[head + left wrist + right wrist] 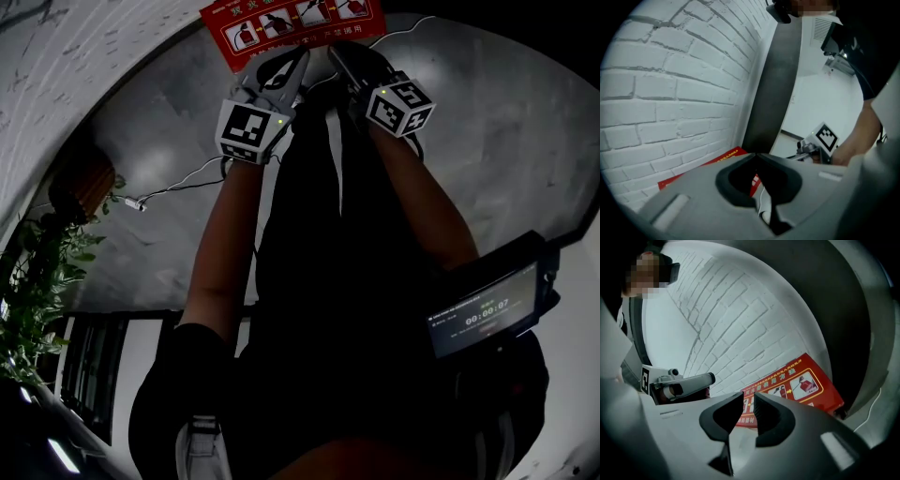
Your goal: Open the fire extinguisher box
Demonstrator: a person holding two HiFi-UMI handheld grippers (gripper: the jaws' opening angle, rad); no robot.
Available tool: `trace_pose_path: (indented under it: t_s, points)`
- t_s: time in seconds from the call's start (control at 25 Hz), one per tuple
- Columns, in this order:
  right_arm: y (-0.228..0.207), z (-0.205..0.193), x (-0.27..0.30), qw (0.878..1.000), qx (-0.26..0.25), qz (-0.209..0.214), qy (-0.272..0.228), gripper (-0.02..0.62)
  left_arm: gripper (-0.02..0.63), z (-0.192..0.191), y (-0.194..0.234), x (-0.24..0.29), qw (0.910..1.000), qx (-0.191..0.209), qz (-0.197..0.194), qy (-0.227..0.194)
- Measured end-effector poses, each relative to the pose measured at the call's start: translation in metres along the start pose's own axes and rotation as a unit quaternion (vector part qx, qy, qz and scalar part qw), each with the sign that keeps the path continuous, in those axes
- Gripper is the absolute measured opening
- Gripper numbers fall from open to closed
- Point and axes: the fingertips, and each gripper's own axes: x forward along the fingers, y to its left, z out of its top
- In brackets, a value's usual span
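Head view looked steeply down along both bare forearms to the fire extinguisher box (292,22), a red case with printed picture instructions, at the top edge of the frame. Both tools reached toward it side by side. The left gripper (296,64) and the right gripper (343,56) had their tips just short of the red panel, and whether either touched it could not be told. The box stood against a white brick wall (670,93) on a grey polished floor (487,159).

In the left gripper view the fingers (740,164) met at their tips, closed with nothing clamped, and the red panel showed beyond them. In the right gripper view the fingers (771,416) stood a narrow gap apart, gripping nothing, with the box's instruction panel straight ahead past the gap.

A thin cable (178,187) lay on the floor at left near a leafy plant (37,272), and a small screen (486,317) showing digits hung at the person's right side.
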Motion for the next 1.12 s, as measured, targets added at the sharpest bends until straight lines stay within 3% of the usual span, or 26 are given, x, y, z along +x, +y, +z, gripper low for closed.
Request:
trace_pose_path:
  t_s: [0.2,0.52,0.92,1.12]
  points:
    - [-0.019,-0.027,0.003,0.995,0.100,0.003,-0.018,0.084,0.000,-0.013,0.000,0.008,0.9999,-0.006,-0.004,0.010]
    - [-0.047,-0.061,0.012,0.966,0.250,0.009,-0.058,0.121,0.000,-0.022,-0.005,0.016,0.9997,-0.013,-0.013,0.018]
    - [-0.084,-0.084,0.018,0.944,0.321,-0.018,-0.069,0.144,0.000,-0.032,-0.003,0.016,0.9995,-0.020,-0.010,0.024]
    - [-0.096,-0.090,0.024,0.940,0.333,-0.031,-0.072,0.146,0.000,-0.042,0.000,0.015,0.9993,-0.025,-0.006,0.029]
